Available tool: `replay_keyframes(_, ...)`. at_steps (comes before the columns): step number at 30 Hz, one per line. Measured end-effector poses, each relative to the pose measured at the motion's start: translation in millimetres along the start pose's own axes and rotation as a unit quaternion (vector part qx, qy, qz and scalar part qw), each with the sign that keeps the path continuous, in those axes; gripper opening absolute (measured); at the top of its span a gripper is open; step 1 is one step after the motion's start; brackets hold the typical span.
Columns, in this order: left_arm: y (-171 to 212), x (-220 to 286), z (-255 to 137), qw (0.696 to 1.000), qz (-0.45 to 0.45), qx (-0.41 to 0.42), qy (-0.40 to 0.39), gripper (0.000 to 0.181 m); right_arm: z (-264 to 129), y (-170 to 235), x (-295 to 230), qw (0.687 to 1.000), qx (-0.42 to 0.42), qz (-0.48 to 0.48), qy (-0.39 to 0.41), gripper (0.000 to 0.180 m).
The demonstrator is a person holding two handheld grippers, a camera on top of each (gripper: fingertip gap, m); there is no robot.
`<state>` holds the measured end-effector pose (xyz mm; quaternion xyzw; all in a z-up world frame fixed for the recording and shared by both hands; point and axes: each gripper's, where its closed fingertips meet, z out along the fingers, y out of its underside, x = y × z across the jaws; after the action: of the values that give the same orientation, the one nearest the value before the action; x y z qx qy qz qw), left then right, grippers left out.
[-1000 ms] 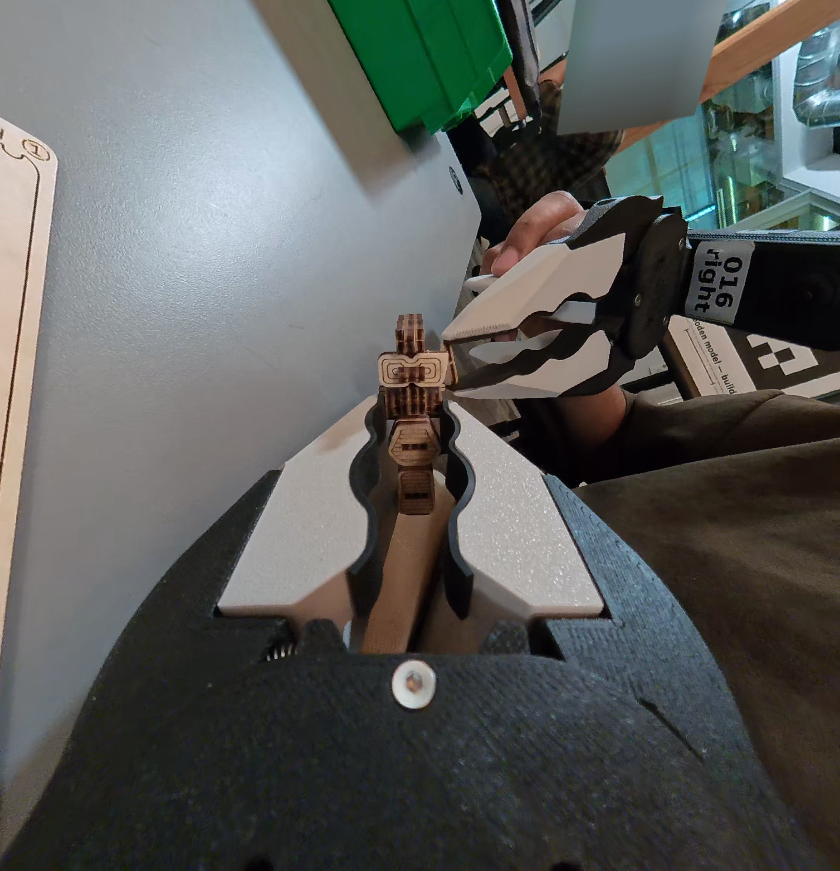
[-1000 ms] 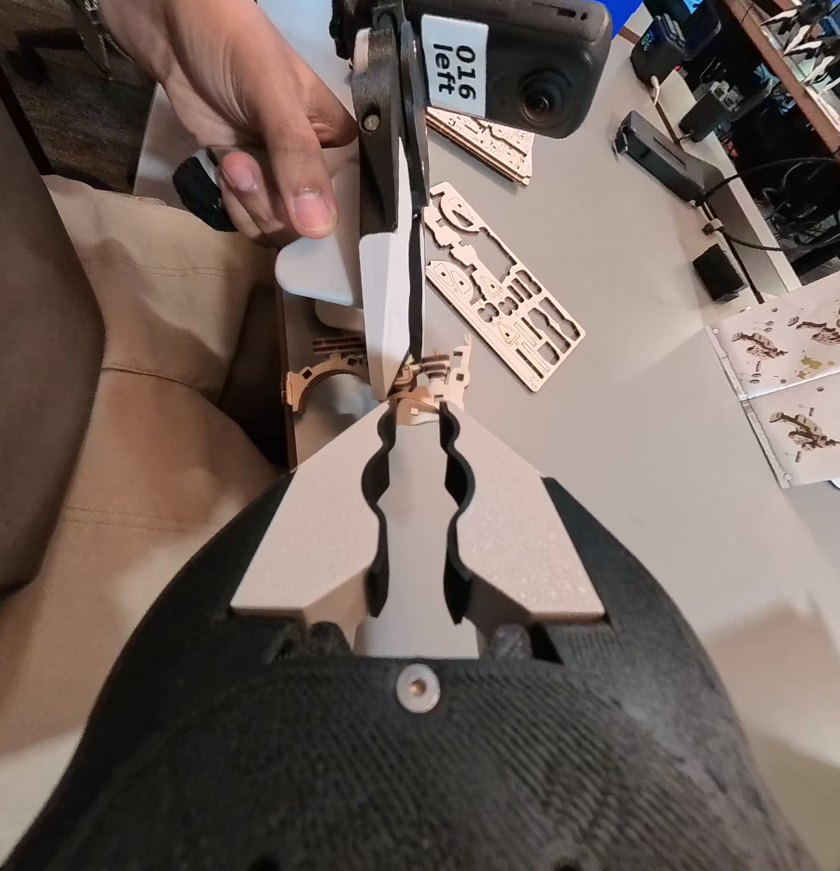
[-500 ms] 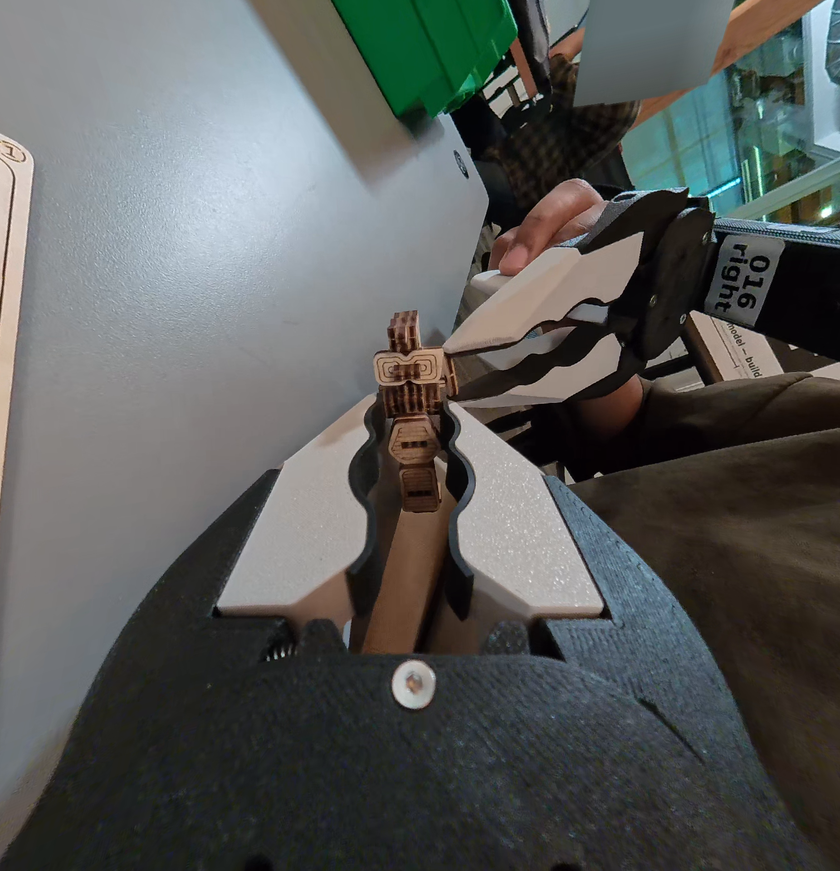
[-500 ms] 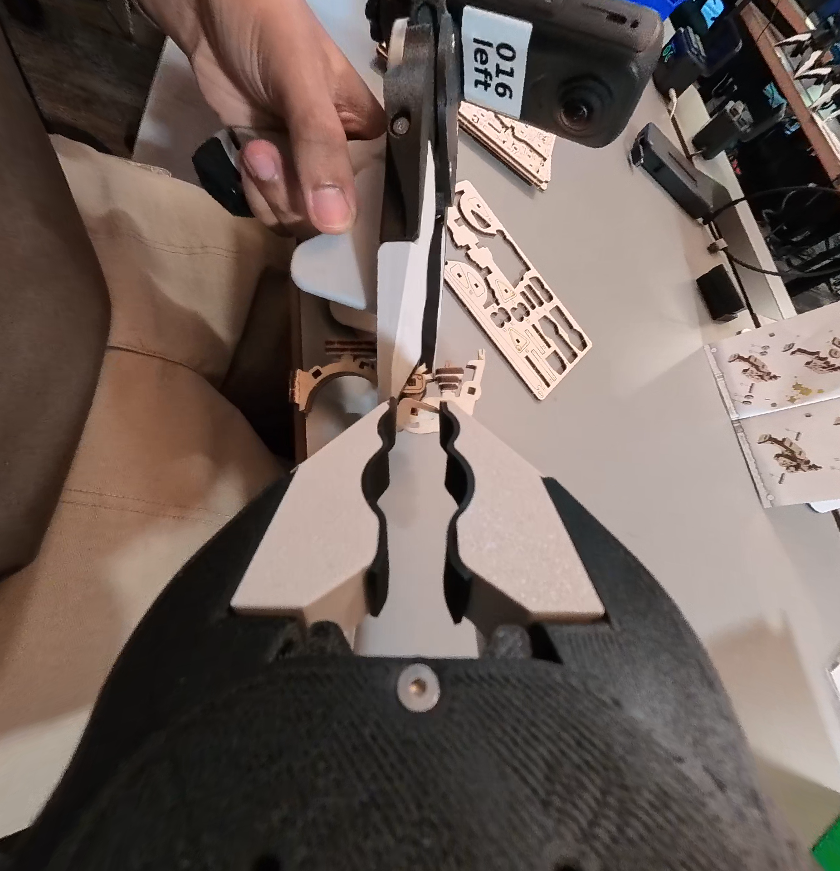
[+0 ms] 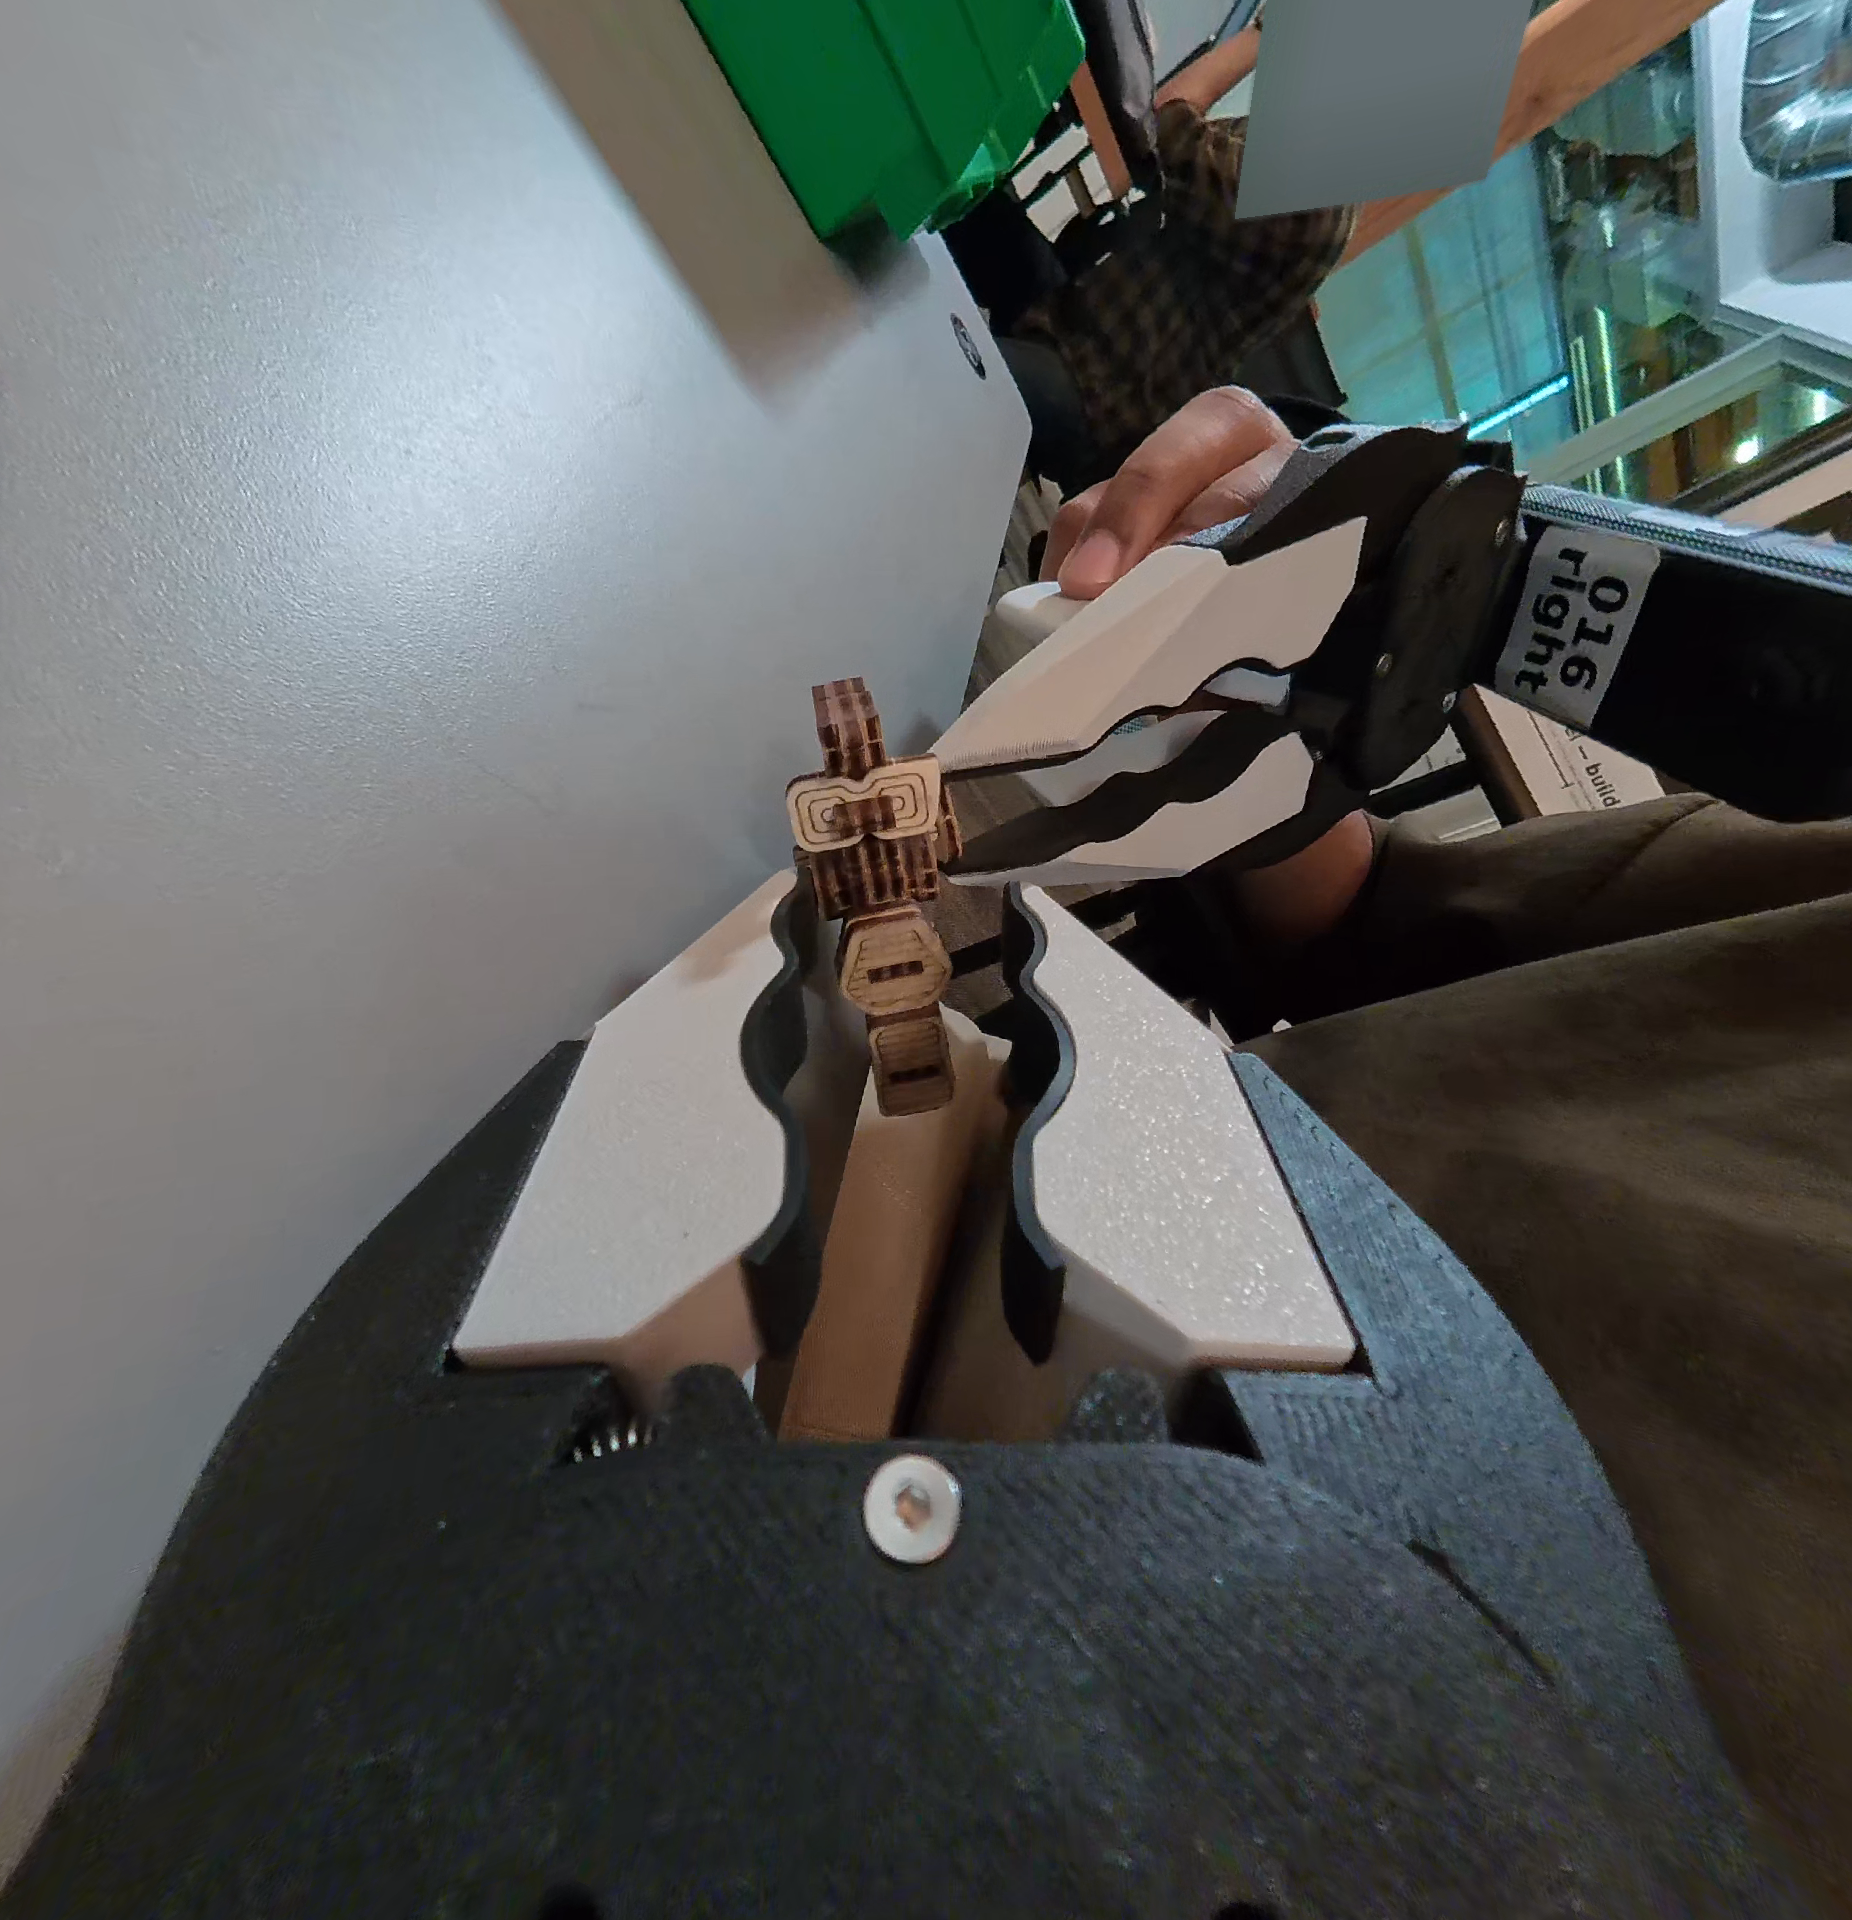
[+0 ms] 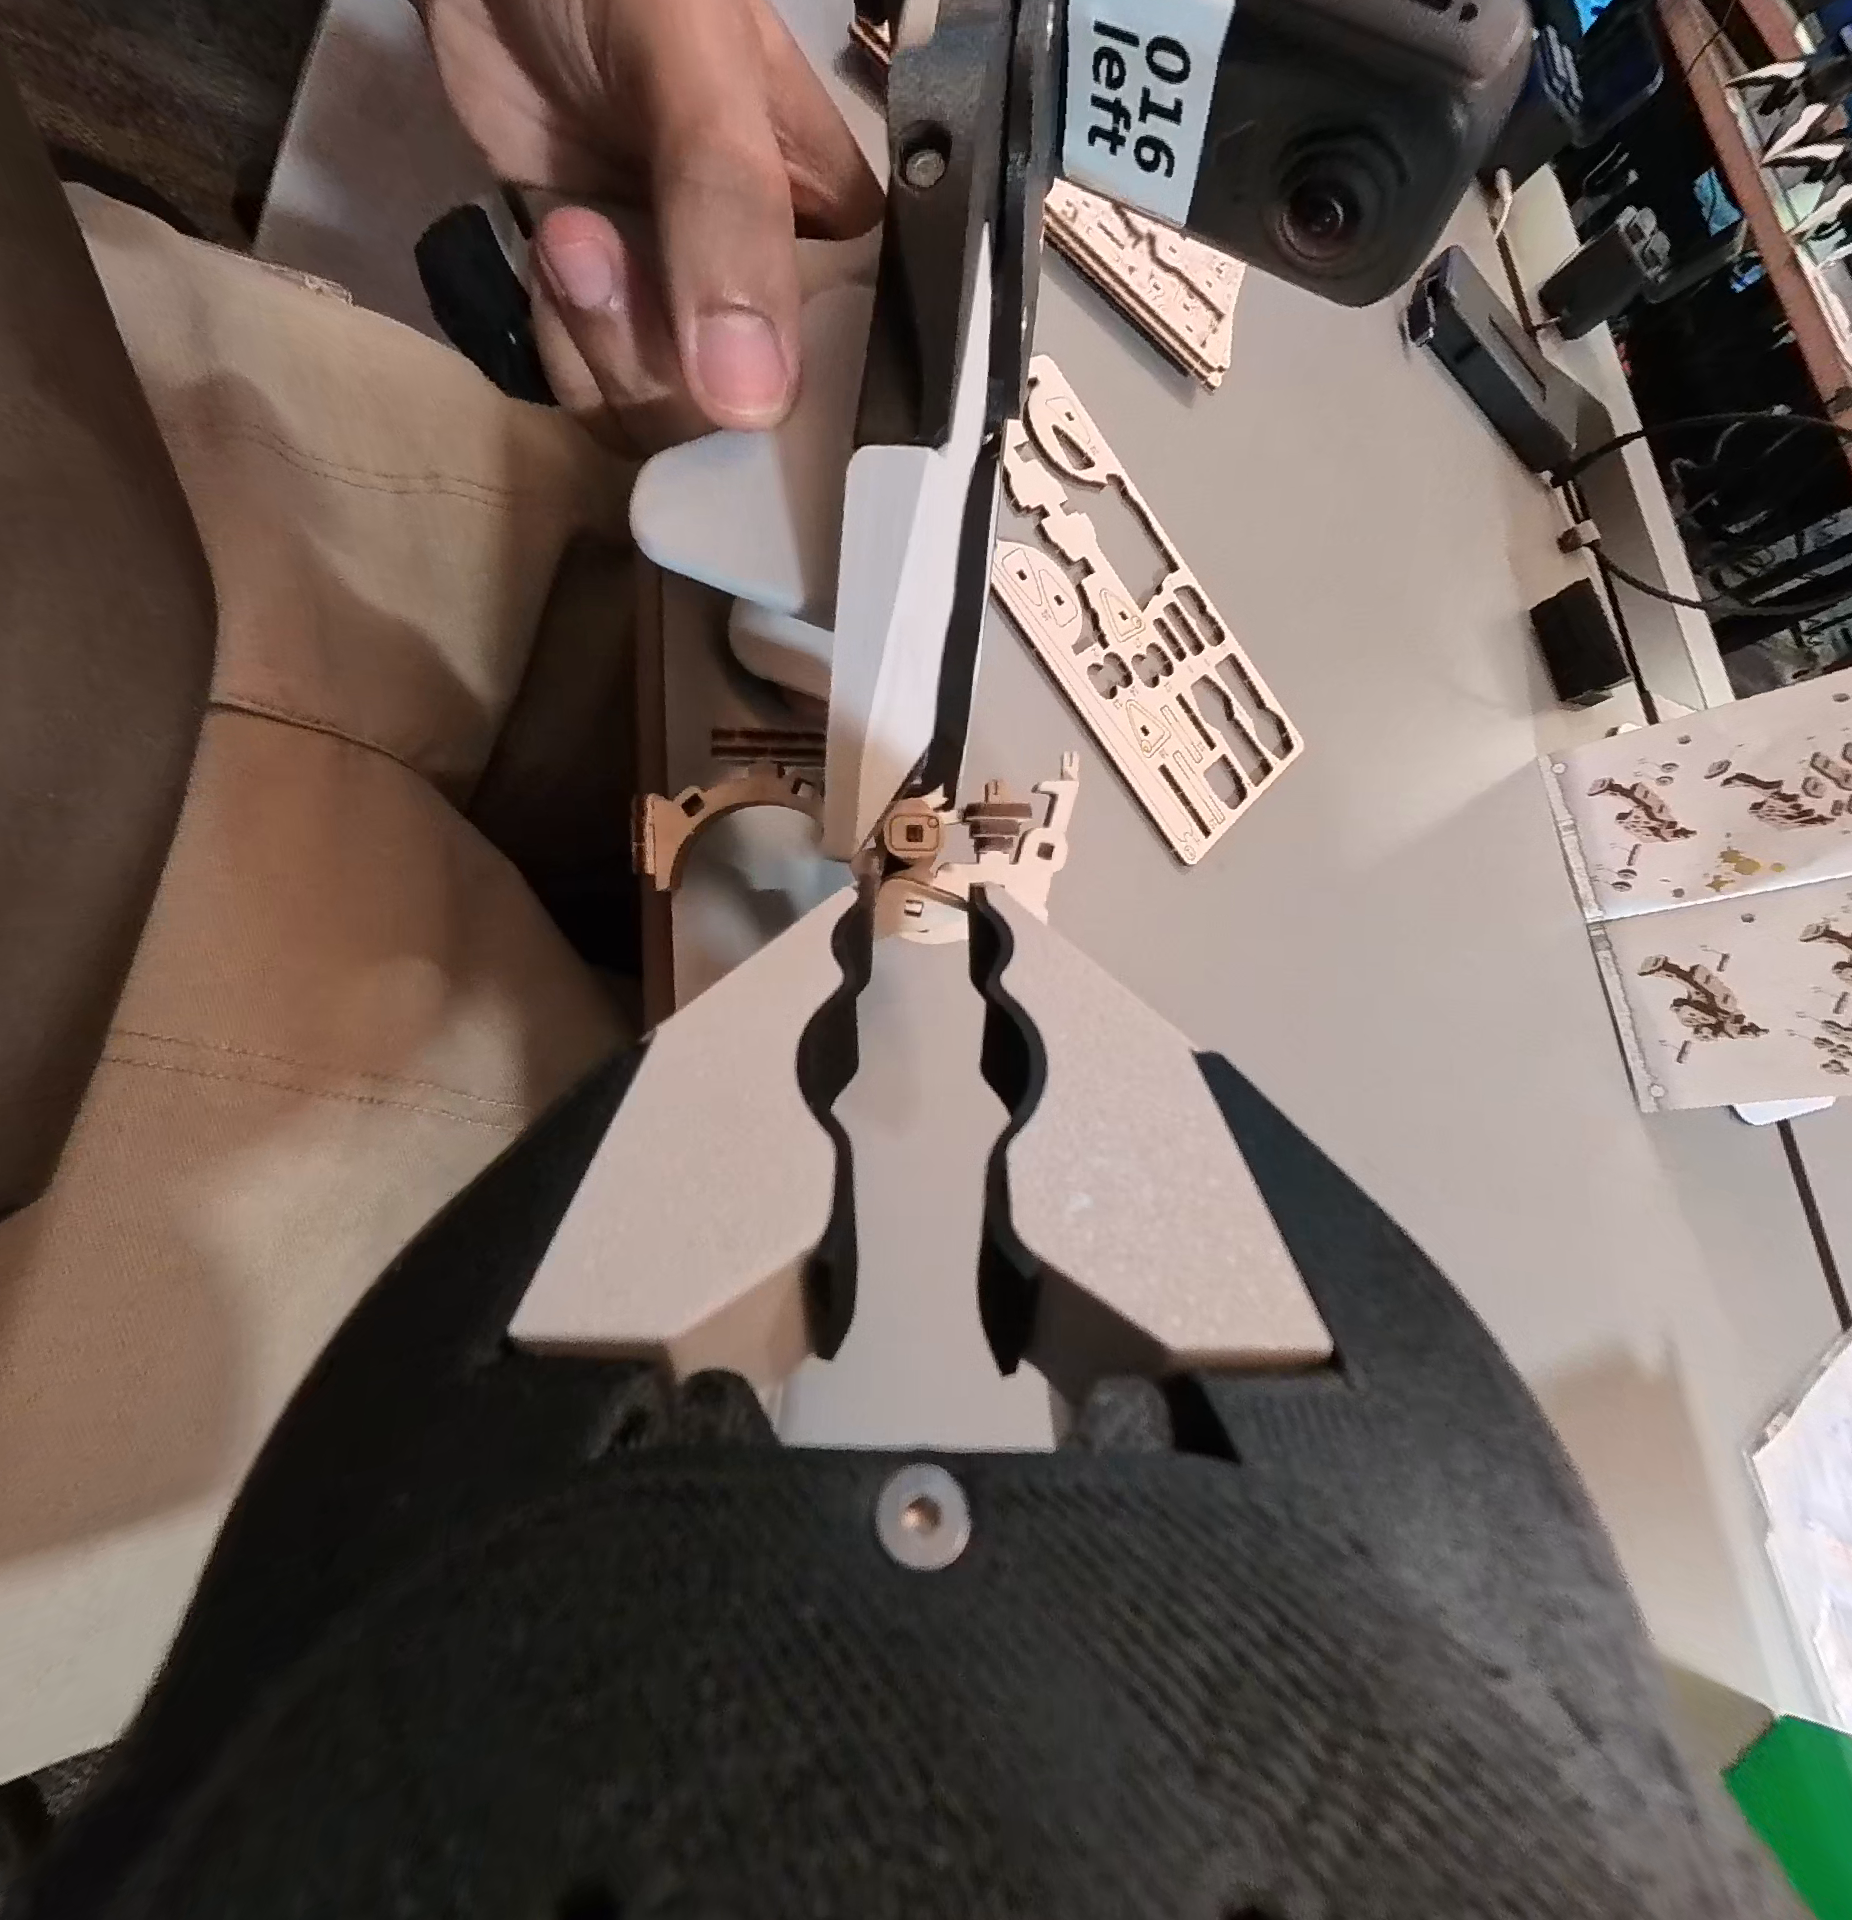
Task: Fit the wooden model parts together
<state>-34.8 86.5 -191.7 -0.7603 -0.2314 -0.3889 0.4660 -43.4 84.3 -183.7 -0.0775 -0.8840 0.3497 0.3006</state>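
Observation:
A small layered wooden assembly [image 5: 868, 821] stands between the tips of my left gripper [image 5: 901, 904], above the table edge. The left jaws stand a little wider than the piece, with a dark gap on its right side. My right gripper [image 5: 948, 821] comes in from the right and pinches the assembly's side. In the right wrist view, my right gripper [image 6: 919, 904] is shut on the small wooden part [image 6: 917, 896]. The left gripper [image 6: 901, 800] comes down edge-on from above and meets that part.
On the grey table [image 6: 1369, 935] lie a punched-out wooden sheet [image 6: 1140, 644], an arch-shaped wooden part [image 6: 683, 831], another cut part [image 6: 1041, 831], instruction pages [image 6: 1732, 831] and black devices [image 6: 1473, 353]. A green bin [image 5: 901, 104] stands at the far edge. The person's lap is at the left.
My left jaws have parted a little around the wooden assembly. The right gripper has kept its pinch on the assembly's side. Both views have shifted slightly.

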Motion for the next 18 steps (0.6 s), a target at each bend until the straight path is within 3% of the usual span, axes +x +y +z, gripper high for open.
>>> replay_keyframes(18, 1.1, -6.2, 0.3, 1.0, -0.011, -0.005, -0.018, 0.022, 0.7, 0.7, -1.0, 0.999, -0.023, -0.04, 0.016, 0.016)
